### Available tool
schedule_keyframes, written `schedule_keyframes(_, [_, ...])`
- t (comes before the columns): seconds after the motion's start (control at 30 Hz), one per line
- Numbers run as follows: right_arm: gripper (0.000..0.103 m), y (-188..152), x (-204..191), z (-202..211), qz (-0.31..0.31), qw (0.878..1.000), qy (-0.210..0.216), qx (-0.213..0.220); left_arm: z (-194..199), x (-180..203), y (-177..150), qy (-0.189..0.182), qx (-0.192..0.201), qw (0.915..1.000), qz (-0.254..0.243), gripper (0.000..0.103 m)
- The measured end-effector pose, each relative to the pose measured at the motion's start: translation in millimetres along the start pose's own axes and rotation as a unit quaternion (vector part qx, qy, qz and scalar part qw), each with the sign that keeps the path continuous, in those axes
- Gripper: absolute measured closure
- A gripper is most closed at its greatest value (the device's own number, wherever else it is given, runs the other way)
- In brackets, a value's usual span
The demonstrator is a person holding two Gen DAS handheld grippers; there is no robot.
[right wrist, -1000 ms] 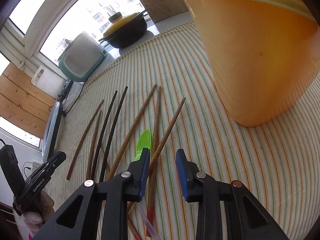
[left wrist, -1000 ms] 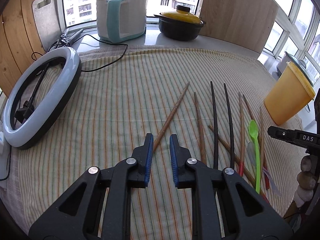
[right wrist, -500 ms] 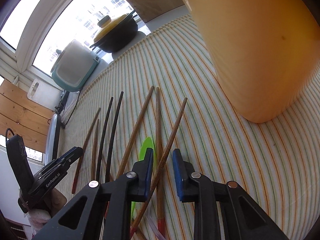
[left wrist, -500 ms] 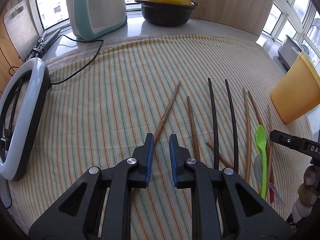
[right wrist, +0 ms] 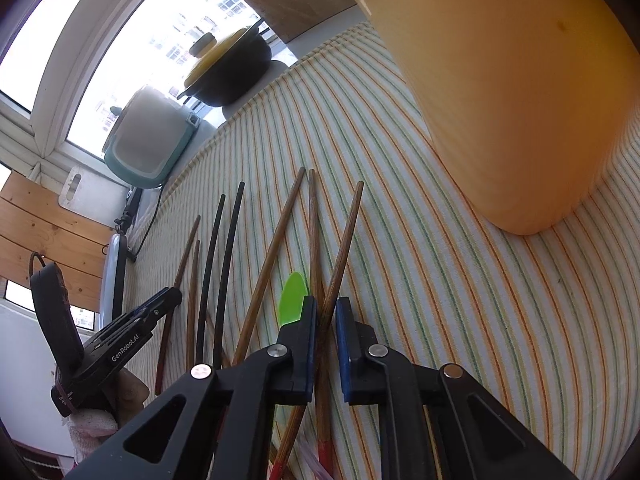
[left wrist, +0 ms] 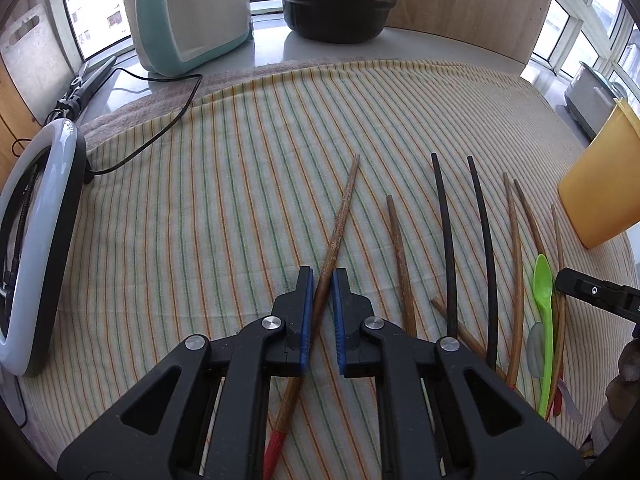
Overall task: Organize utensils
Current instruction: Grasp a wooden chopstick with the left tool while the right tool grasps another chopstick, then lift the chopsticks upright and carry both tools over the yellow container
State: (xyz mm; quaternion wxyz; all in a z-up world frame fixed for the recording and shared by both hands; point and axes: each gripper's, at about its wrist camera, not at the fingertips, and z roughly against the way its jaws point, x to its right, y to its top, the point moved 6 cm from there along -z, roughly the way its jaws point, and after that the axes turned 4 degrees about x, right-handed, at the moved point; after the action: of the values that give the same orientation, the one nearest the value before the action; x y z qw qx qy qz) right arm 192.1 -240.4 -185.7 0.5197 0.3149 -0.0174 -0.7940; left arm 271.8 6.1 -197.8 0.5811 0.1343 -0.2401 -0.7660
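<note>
- Left tool (left wrist: 321, 276) pinches one brown chopstick (left wrist: 340, 220), left of the yellow bin (left wrist: 600, 196).
- Right tool (right wrist: 325, 306), jaws just closing, pinches one beside that bin.
- Two black chopsticks (left wrist: 448, 240), one green spoon (left wrist: 544, 300) lie between.

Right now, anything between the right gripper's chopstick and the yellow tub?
Nothing visible. The right gripper has just closed on a red-tipped wooden chopstick; only bare striped cloth lies between it and the yellow plastic tub.
</note>
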Motion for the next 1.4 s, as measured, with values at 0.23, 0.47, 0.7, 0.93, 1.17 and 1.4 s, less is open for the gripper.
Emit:
schedule_keyframes(0.23, [0.097,-2.5,-3.9,9.3,0.014,1.000,0.019,0.001,7.3,-7.4,0.4,-0.020,0.009,0.9993,0.031,0.099])
schedule_keyframes(0.47, [0.098,-0.9,-18.0,24.8,0.052,0.998,0.031,0.014,32.2,-4.6,1.9,-0.040,0.033,0.9976,0.046,0.099])
schedule_keyframes(0.7, [0.098,-0.8,-30.1,47.7,0.098,0.994,0.043,0.035,61.9,-2.6,3.6,-0.063,0.064,0.9933,0.073,0.099])
schedule_keyframes(0.93, [0.098,-1.5,-43.1,81.1,0.156,0.983,0.052,0.076,97.8,23.5,6.2,-0.094,0.106,0.9876,0.067,0.099])
schedule_keyframes(1.17, [0.099,-2.8,-45.6,118.1,0.196,0.971,0.065,0.118,125.7,61.2,13.4,-0.136,0.146,0.9777,0.066,0.099])
schedule_keyframes(1.4, [0.099,7.5,-41.2,148.0,0.196,0.966,0.076,0.150,143.0,98.3,25.0,-0.158,0.178,0.9700,0.052,0.099])
